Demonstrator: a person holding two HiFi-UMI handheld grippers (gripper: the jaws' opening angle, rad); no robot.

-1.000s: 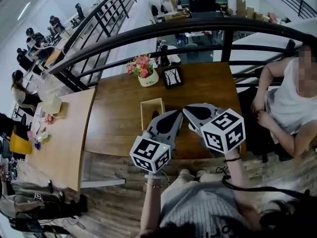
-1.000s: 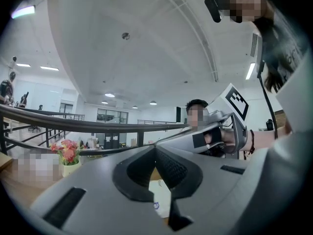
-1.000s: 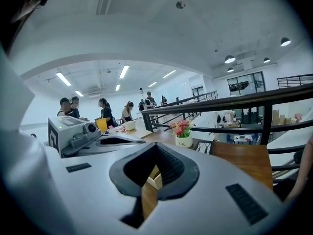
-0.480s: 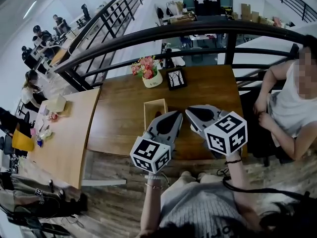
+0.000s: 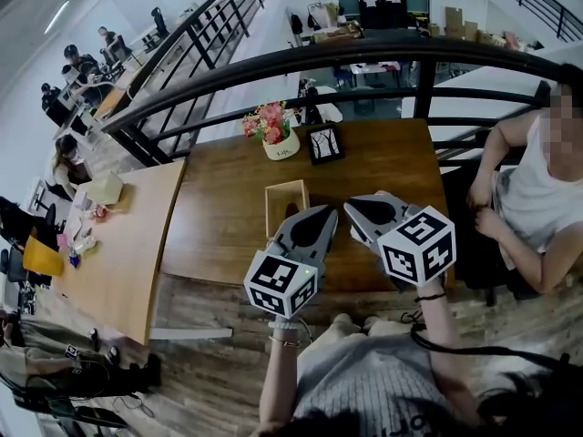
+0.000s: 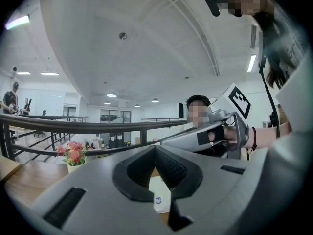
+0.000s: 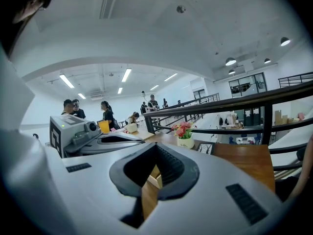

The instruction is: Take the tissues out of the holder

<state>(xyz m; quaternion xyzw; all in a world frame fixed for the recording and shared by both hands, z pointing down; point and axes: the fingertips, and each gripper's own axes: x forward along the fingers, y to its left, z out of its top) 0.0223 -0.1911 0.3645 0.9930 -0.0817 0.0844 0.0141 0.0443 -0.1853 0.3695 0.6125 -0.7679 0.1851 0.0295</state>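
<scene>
both the left gripper [image 5: 325,212] and right gripper [image 5: 351,207] hover jaws together and empty over the desk [image 5: 219,226], the wooden tissue holder [image 5: 284,200] at their nine o'clock.

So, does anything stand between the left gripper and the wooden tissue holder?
Nothing visible does. The left gripper, jaws together, hovers beside the holder over the table. The flower pot and frame stand beyond it.

Left gripper [image 6: 156,149] jaws closed tip to tip, white tissues [image 6: 160,196] showing through the gap below, flower pot [image 6: 73,156] left of them, right gripper [image 6: 172,139] just above-right.
</scene>
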